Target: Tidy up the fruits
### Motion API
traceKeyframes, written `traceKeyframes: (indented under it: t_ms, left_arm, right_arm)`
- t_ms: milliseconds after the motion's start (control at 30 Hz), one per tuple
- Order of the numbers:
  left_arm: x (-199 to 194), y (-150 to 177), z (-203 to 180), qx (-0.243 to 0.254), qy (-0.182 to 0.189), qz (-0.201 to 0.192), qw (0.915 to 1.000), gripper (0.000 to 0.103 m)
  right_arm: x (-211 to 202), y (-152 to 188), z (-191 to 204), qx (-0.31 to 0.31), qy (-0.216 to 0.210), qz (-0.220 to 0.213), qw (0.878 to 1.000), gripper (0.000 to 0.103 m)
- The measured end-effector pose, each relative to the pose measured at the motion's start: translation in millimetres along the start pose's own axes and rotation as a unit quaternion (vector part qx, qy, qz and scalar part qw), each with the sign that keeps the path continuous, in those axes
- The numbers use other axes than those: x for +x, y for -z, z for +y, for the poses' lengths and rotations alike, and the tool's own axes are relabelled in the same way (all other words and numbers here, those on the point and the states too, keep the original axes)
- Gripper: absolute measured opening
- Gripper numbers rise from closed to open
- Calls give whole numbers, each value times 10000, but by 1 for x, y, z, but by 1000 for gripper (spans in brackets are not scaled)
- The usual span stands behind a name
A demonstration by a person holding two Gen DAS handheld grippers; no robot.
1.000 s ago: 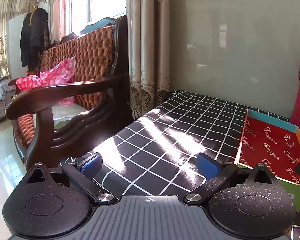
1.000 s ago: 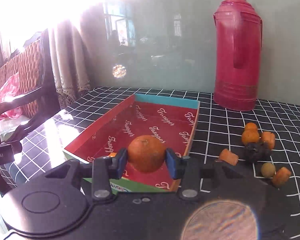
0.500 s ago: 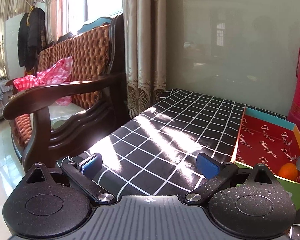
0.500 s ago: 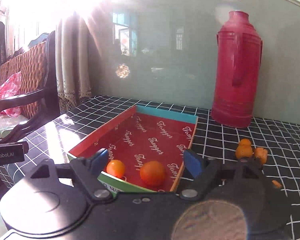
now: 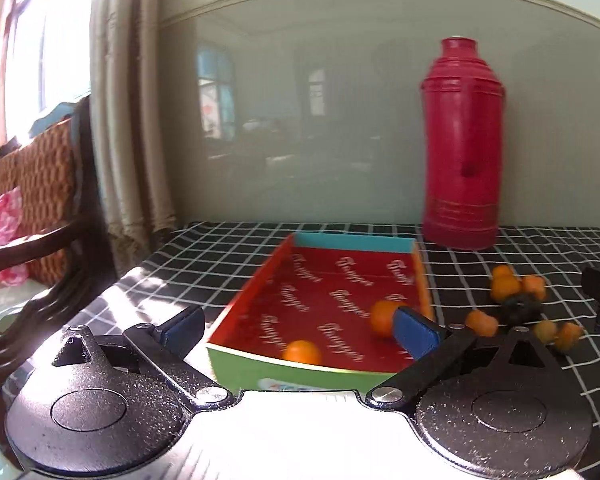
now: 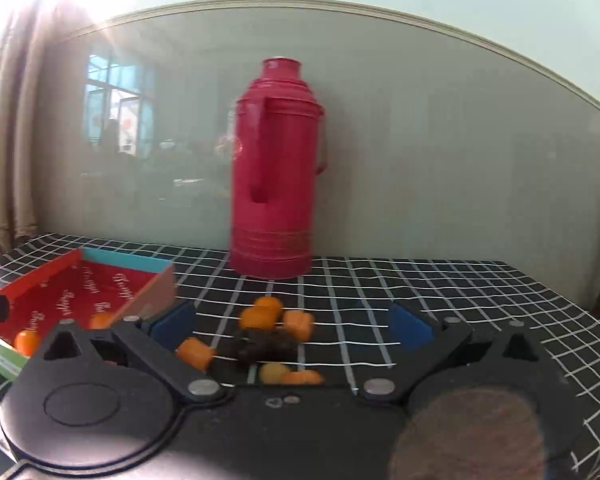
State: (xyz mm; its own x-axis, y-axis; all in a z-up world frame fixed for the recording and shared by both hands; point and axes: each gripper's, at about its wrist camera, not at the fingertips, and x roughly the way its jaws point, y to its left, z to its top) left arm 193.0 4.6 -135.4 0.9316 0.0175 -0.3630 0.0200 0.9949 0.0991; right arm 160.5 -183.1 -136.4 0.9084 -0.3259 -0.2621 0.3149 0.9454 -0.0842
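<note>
Left wrist view: my left hand-held gripper point(image 5: 300, 330) is spread wide w/ nothing between the pads, hanging at the near end of the box point(image 5: 300, 368). Two oranges point(image 5: 384, 318) already lie on the box's red floor, one near the green front wall, one toward the right wall, so I judge that's the sorting spot. The loose fruit pile point(image 5: 518, 304) sits on the bench point(image 5: 220, 256) right of the box, apart from it. The red flask point(image 5: 462, 144) stands far back by the wall, out of the way. This view shows the whole box interior; the other doesn't.

Right wrist view: my right hand-held gripper point(image 6: 294, 326) has just been opening and is now fully spread, empty. It points at the pile, prob. lined up for the next pick. Here I can sort the pile: orange rounds, cut-looking orange chunks, a dark lump point(image 6: 264, 344) in the middle, a small yellowish one nearest me. Only the box's right corner shows, at left.
</note>
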Motion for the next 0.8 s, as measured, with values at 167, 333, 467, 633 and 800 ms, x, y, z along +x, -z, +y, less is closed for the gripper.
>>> traceKeyframes:
  t_ms: [167,333,467,633,800]
  left_arm:
    - [-7,2,-66,590,734,-213,9953,100]
    - [-4,8,-119,810,1300,-82,9882,99]
    - [-1,12,-154,852,1579,50,9838,99]
    - [9,16,-189,966,1774,276,9790,81]
    - [17,20,-209,1024,1725,390,9789,73]
  right_arm:
    - [-1,16,-54,342,871,-91,9956,97]
    - [-5,27,-90,541,1180,-138,9914,97]
    - [-6,33,-113,689,1286,-52,9893,97]
    - [-9,36,-134,878,1359,-68,9868,97]
    - [-10,38,-151,1110,1362,-32,9844,97]
